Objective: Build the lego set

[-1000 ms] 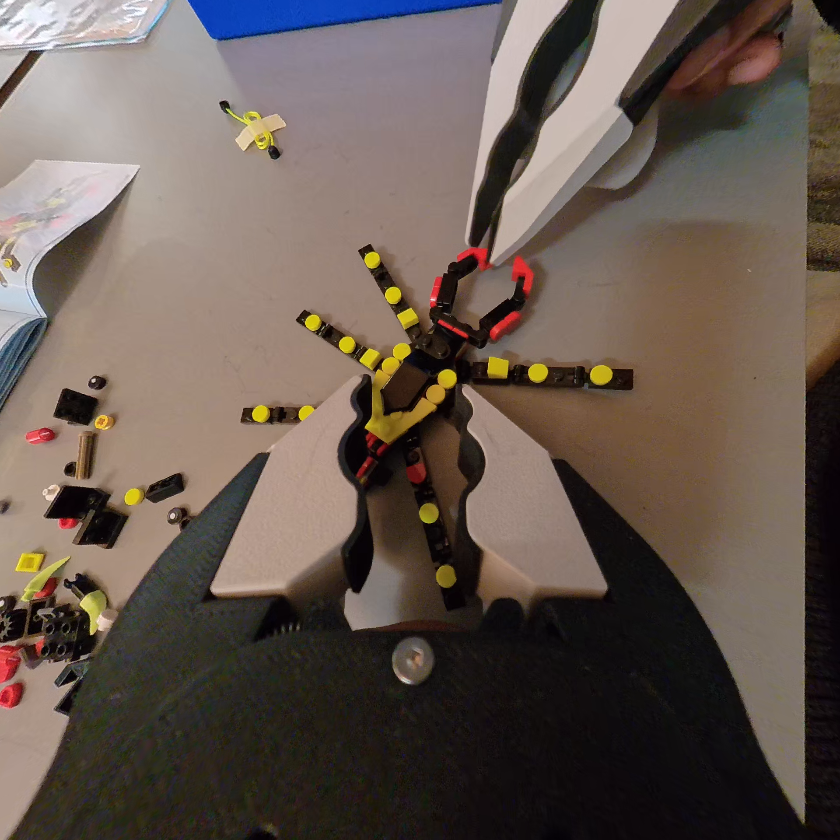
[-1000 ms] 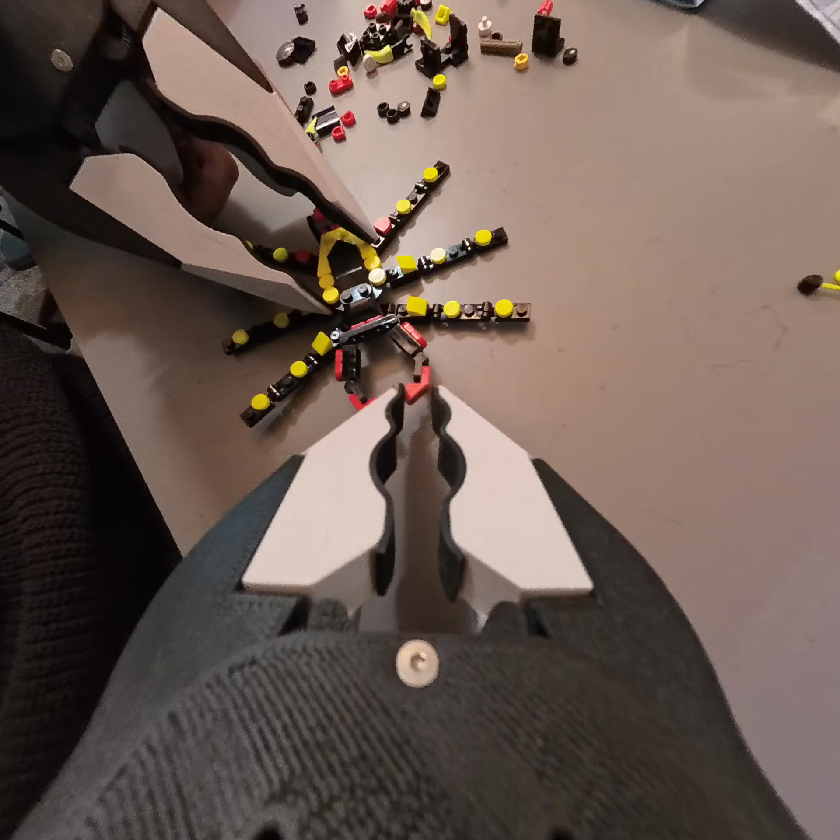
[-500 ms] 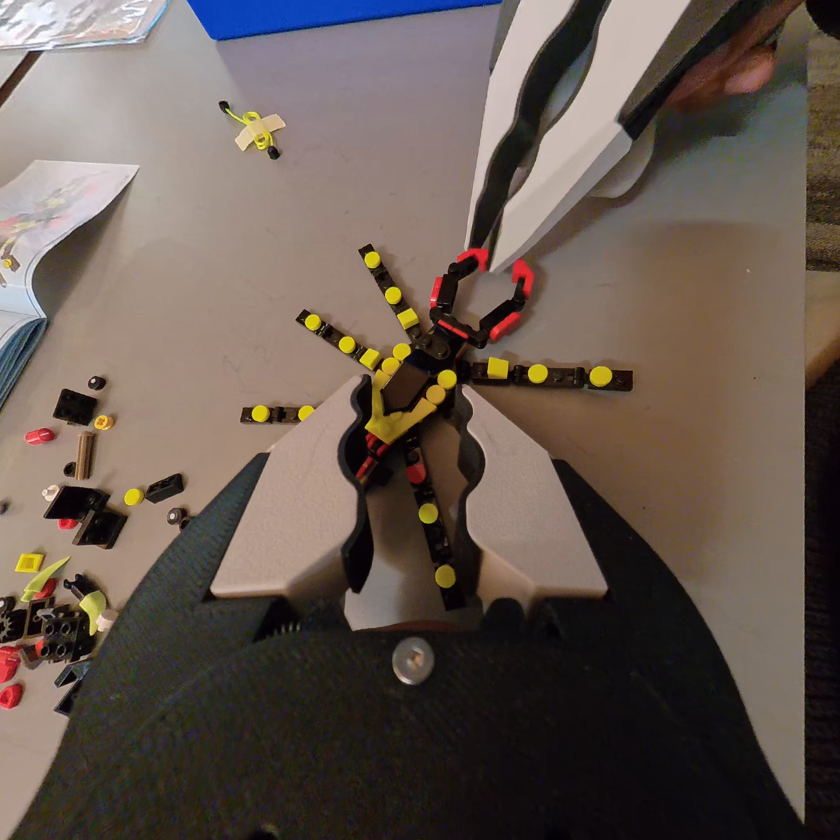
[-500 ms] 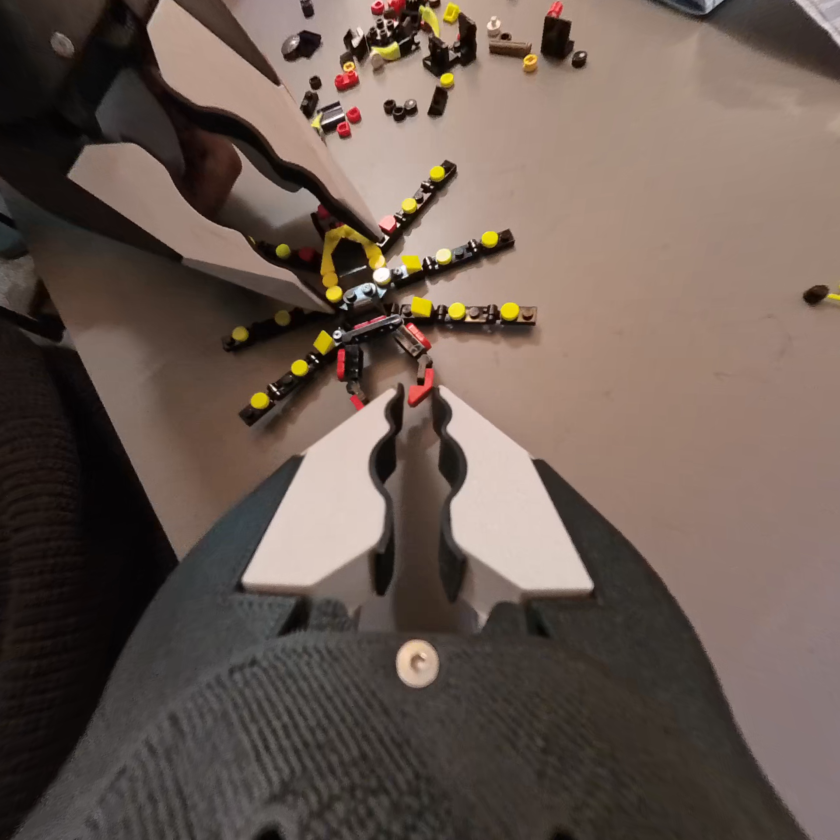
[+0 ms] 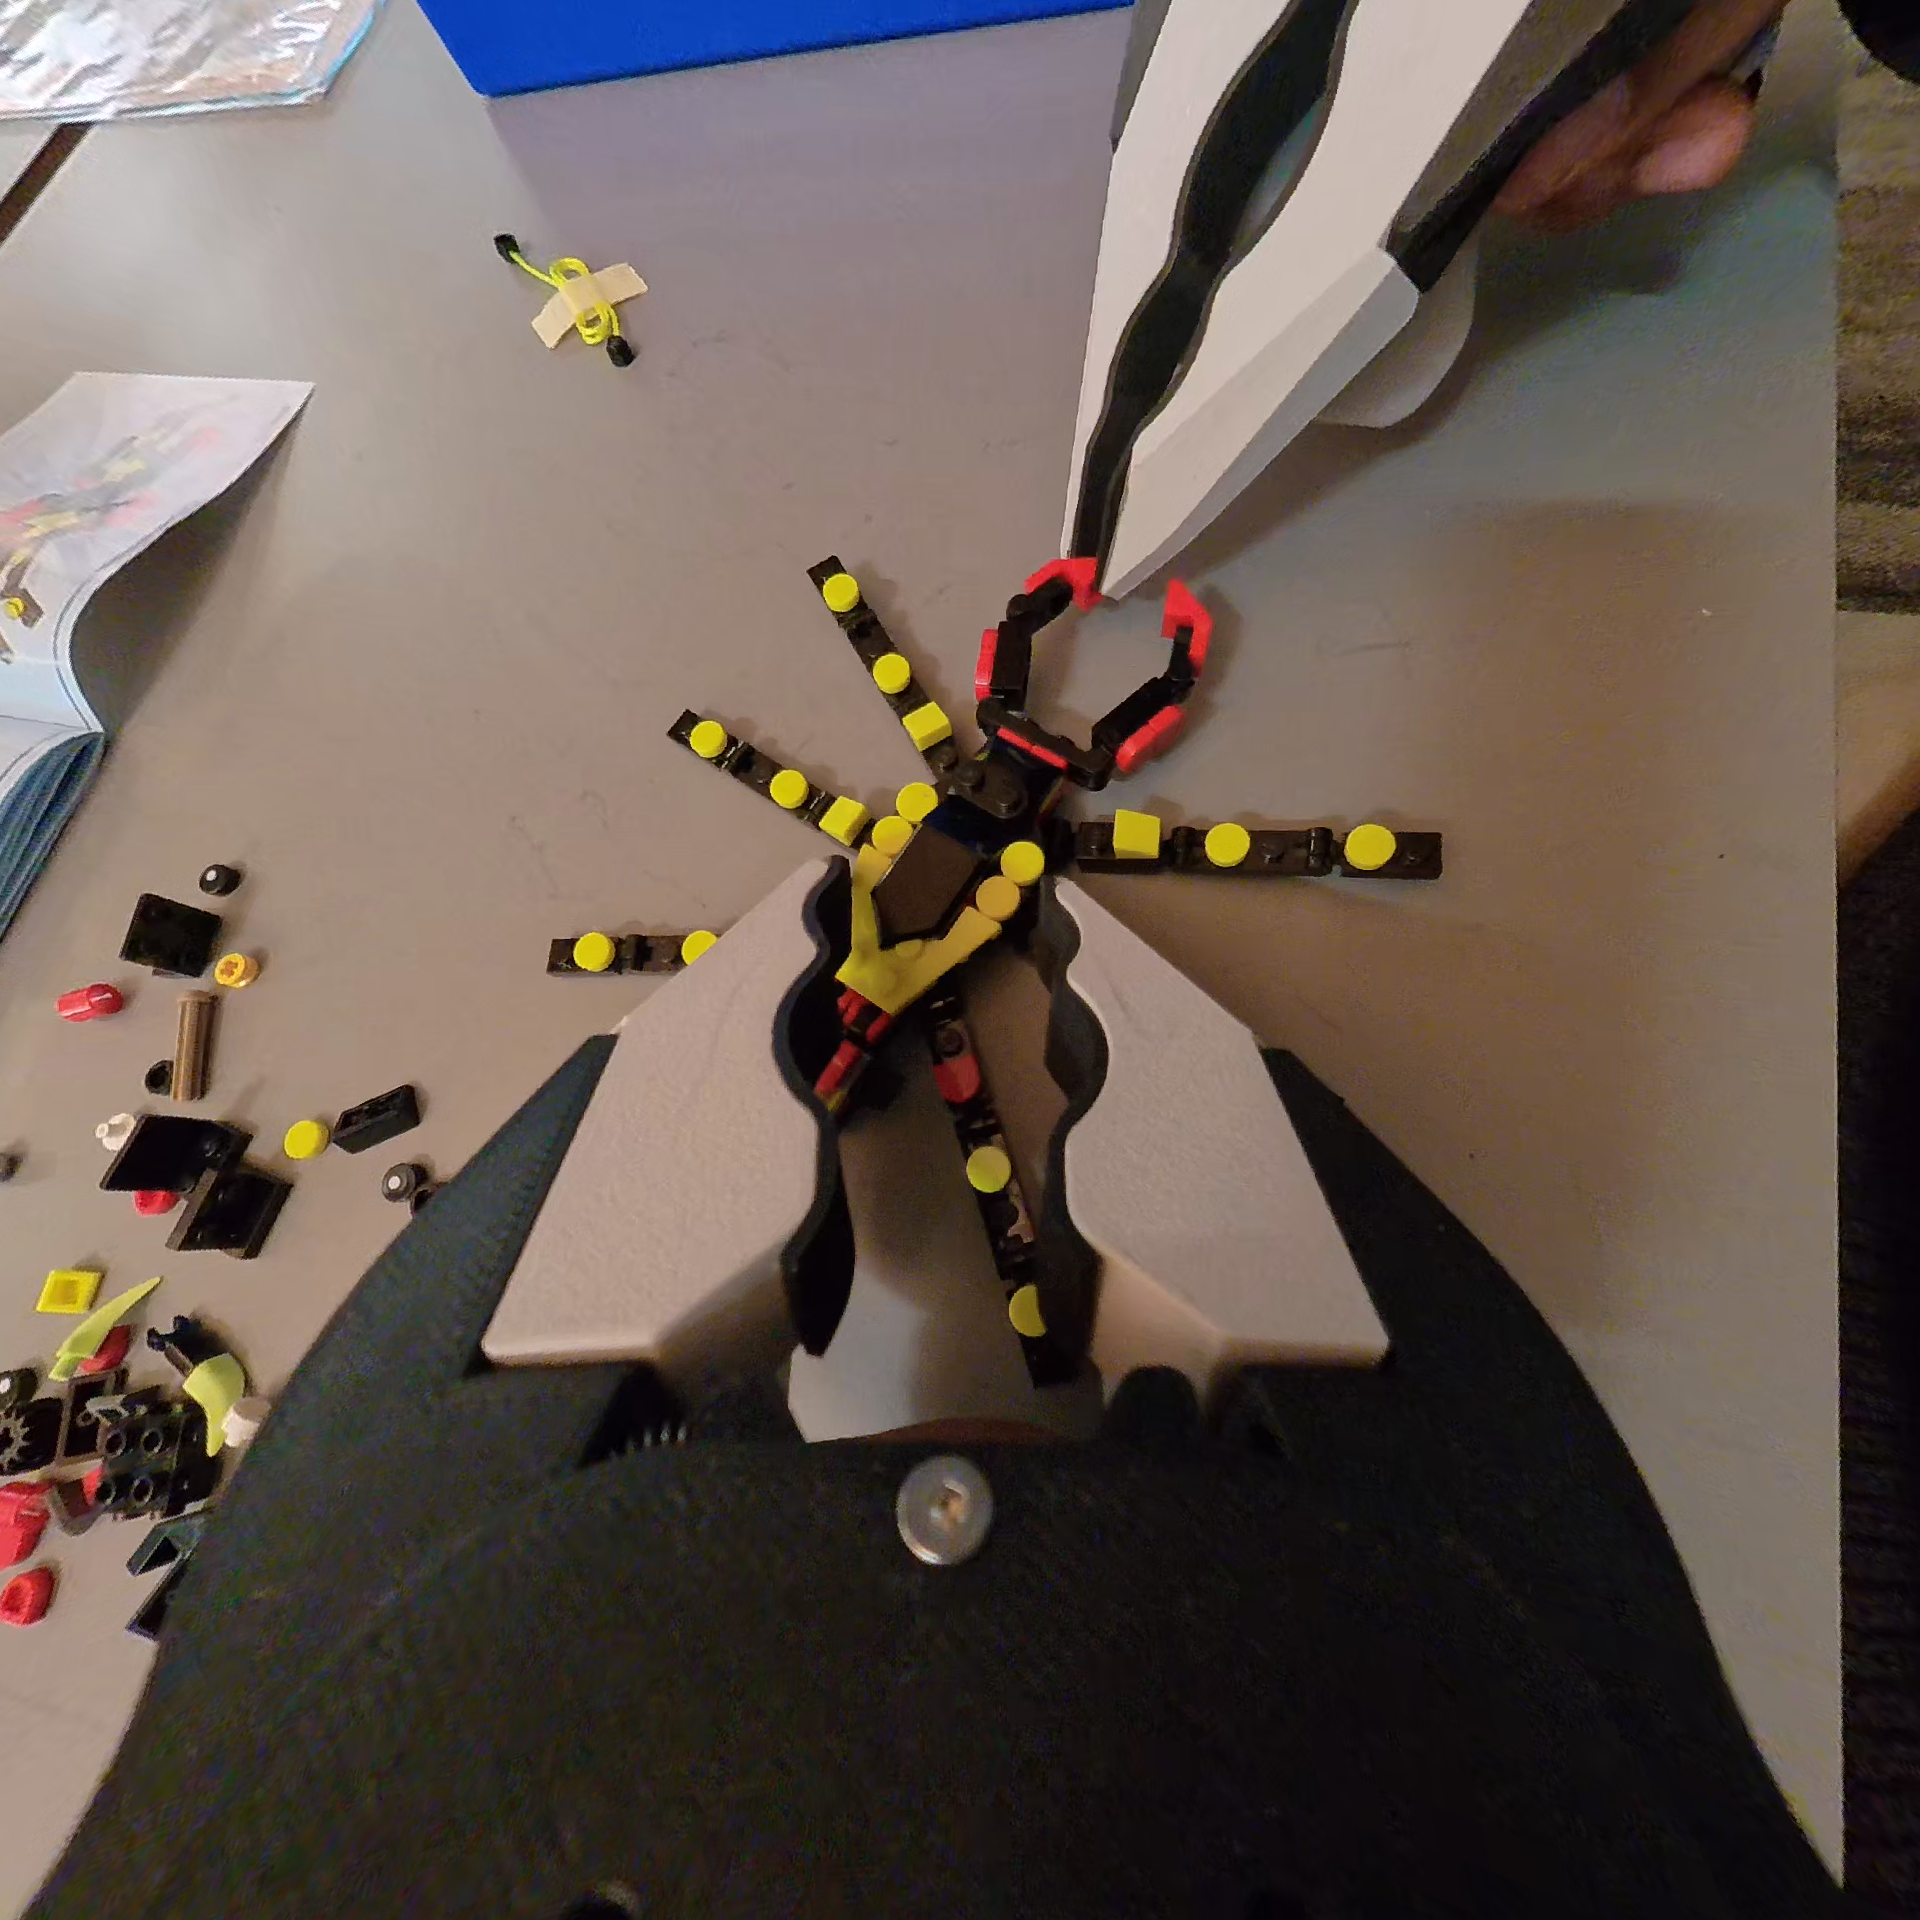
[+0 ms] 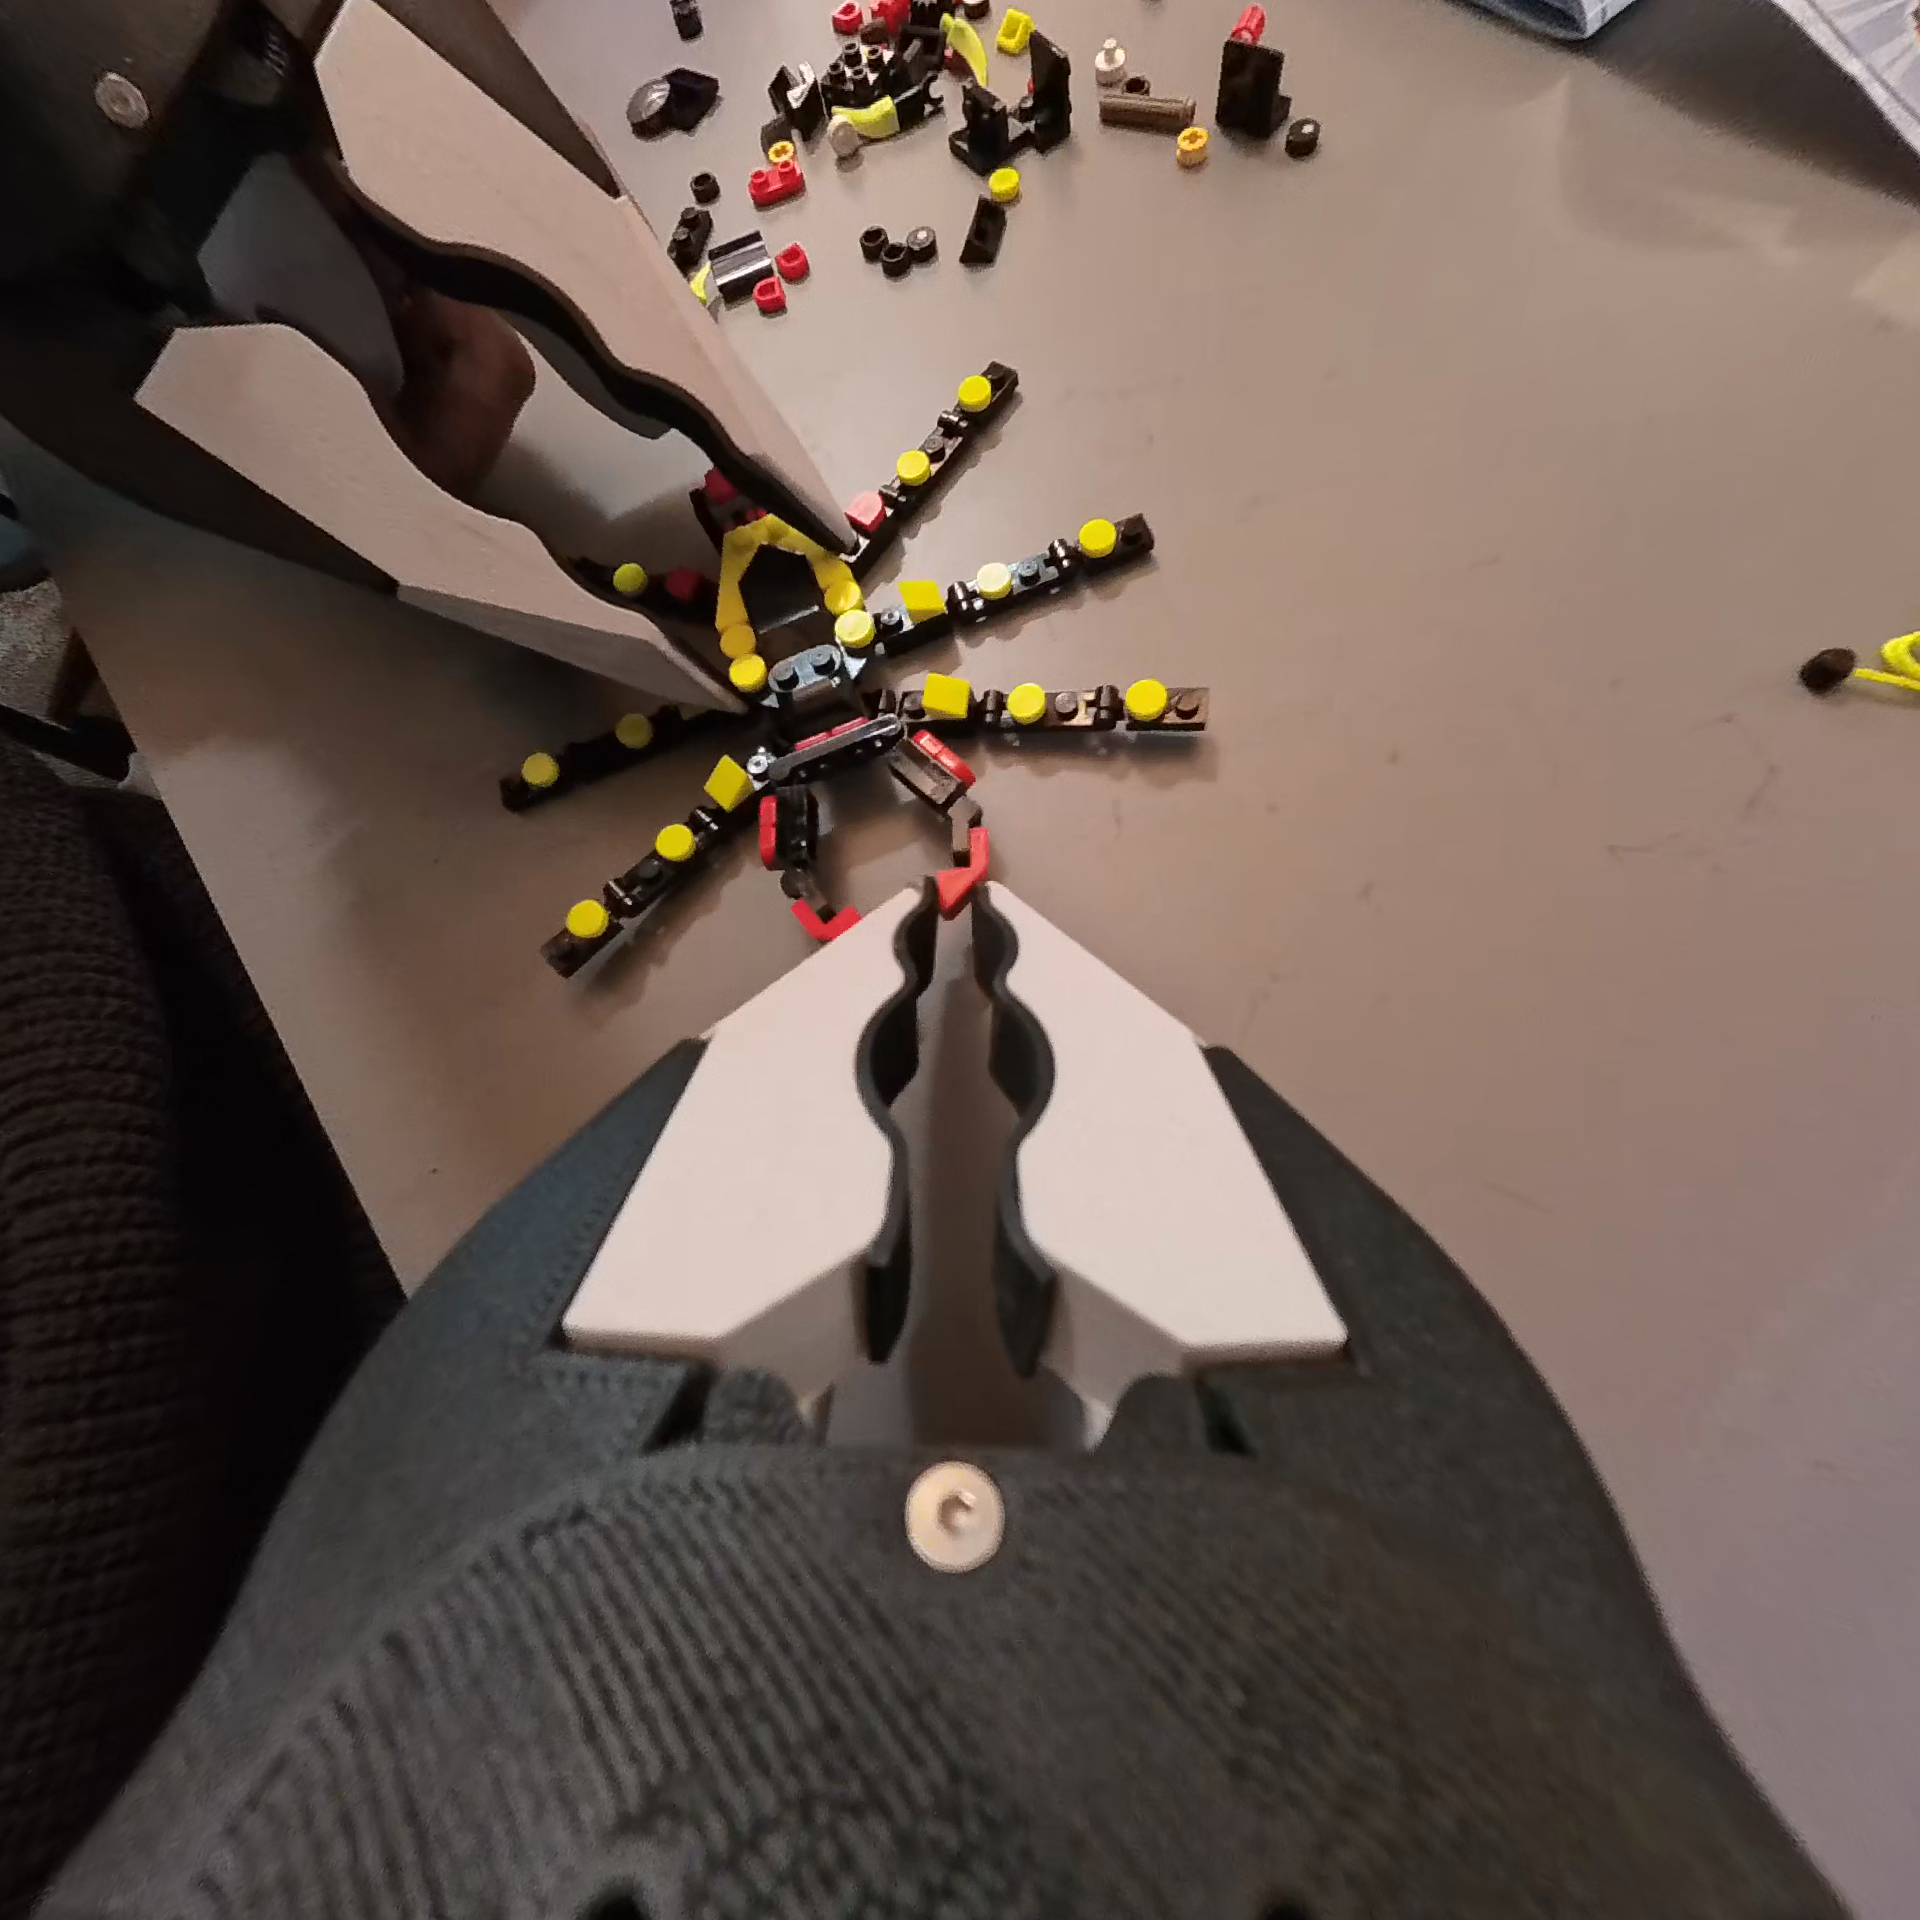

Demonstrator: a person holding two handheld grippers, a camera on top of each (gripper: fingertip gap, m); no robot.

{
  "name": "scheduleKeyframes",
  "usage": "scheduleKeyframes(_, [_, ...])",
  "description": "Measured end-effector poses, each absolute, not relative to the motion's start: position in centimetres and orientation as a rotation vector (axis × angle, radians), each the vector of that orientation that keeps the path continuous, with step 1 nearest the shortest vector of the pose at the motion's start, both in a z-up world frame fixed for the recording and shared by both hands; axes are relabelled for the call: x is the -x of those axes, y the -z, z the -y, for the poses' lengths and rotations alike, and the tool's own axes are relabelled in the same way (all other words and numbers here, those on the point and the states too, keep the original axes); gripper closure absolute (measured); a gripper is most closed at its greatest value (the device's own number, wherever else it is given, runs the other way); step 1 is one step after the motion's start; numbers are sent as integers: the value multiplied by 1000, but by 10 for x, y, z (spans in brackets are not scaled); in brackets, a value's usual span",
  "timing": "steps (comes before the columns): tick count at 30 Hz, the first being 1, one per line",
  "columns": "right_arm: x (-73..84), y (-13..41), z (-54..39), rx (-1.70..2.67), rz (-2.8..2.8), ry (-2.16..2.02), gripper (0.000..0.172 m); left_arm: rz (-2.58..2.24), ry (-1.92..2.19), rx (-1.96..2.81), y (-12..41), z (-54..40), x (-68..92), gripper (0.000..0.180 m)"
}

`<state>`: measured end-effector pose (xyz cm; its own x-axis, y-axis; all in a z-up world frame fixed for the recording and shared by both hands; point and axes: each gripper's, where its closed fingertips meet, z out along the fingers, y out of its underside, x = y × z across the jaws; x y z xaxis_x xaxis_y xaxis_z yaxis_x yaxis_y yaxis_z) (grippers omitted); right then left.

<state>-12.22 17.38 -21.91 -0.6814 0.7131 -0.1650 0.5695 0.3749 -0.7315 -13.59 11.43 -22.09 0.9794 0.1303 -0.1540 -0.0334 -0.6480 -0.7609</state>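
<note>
In the left wrist view, the left gripper (image 5: 935, 904) lies low over a grey table (image 5: 520, 540), its fingers clamped on the body of a black and yellow brick spider (image 5: 925, 883). The left pad presses the yellow edge of the body and the right pad the opposite side. One rear leg with yellow studs runs back between the fingers. Other legs fan out left, far and right. At the spider's far end two red and black pincers (image 5: 1091, 675) curve into a ring. The right gripper (image 5: 1091, 577) comes down from the far right, jaws nearly together, its tips on the red end of the left pincer. Loose bricks (image 5: 156, 1195) lie at the near left, a booklet (image 5: 114, 499) at the left edge, a taped yellow cord (image 5: 582, 301) farther off, and a blue box (image 5: 727, 31) at the far edge.

In the right wrist view, the right gripper (image 6: 954, 902) is closed on the red tip (image 6: 956, 888) of one pincer, both pads against it. The other pincer's red tip (image 6: 826, 920) lies just left of the fingers. The left gripper (image 6: 795, 623) reaches in from the far left, gripping the spider (image 6: 810, 665) body. Loose bricks (image 6: 935, 114) are scattered at the far side.
</note>
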Motion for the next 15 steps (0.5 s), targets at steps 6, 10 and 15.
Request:
scheduleKeyframes(6, [123,219,-175,1159,2442,-1187,168,65,-247,2264,221,-114,136,147])
scheduleKeyframes(10, [124,215,-176,1156,2431,-1207,163,64,-250,2264,221,-114,136,147])
scheduleKeyframes(15, [122,193,-170,1017,2388,-1319,164,62,-256,2264,221,-114,136,147])
